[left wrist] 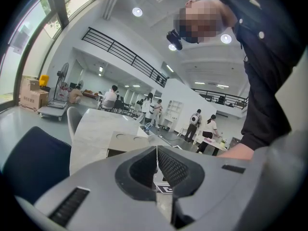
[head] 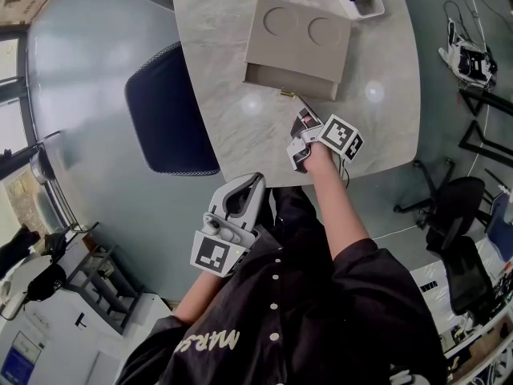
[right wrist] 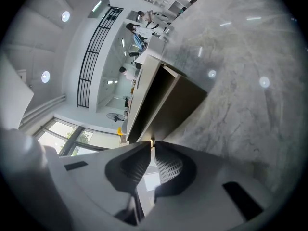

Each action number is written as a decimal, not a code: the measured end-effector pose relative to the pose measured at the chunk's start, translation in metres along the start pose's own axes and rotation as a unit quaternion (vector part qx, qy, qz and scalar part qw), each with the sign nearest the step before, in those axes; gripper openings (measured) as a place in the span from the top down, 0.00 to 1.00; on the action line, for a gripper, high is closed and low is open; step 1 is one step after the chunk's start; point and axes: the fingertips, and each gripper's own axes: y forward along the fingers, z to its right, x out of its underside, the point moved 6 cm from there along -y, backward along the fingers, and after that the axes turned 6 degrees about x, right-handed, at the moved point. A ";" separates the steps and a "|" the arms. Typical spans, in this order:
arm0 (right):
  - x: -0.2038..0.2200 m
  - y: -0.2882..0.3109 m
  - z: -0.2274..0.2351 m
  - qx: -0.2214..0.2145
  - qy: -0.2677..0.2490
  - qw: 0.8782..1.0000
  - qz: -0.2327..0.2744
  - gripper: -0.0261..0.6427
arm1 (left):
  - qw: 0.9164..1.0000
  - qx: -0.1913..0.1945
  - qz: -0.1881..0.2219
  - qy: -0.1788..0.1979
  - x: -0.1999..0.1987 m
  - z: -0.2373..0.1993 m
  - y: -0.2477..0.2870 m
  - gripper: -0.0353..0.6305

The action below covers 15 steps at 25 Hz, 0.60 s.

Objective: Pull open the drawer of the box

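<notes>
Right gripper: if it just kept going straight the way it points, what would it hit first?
The gold knob on the drawer front of the box. The right gripper points straight at it and seems shut on it; right behind comes the drawer front itself.

marble tbl (head: 385,70), navy chair (head: 168,119), grey flr (head: 80,95)

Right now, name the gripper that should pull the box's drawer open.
Right. The right gripper is shut on the gold drawer knob at the box front; the left gripper, shut and empty, hangs off the table.
</notes>
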 end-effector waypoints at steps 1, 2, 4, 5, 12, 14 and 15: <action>0.002 -0.001 0.000 0.000 0.001 1.000 0.000 0.93 | 1.000 0.000 -0.004 -0.001 0.001 0.001 -0.001 0.92; 0.004 -0.003 0.001 0.000 0.001 1.000 -0.001 0.93 | 1.000 0.000 -0.004 -0.001 0.002 0.001 -0.002 0.92; 0.009 -0.006 0.002 0.001 0.001 1.000 -0.001 0.93 | 1.000 0.002 0.005 0.001 0.001 0.003 -0.003 0.92; 0.011 -0.007 0.002 0.002 0.001 1.000 -0.001 0.93 | 1.000 0.002 0.001 0.000 0.002 0.003 -0.004 0.92; 0.026 -0.015 0.009 0.005 0.001 1.000 -0.007 0.93 | 1.000 -0.004 -0.016 -0.001 0.010 0.003 -0.009 0.92; 0.030 -0.018 0.010 0.006 0.001 1.000 -0.009 0.93 | 1.000 -0.004 -0.022 -0.004 0.011 0.004 -0.010 0.92; 0.032 -0.020 0.010 0.007 0.002 1.000 -0.010 0.93 | 1.000 -0.003 -0.024 -0.005 0.012 0.004 -0.011 0.92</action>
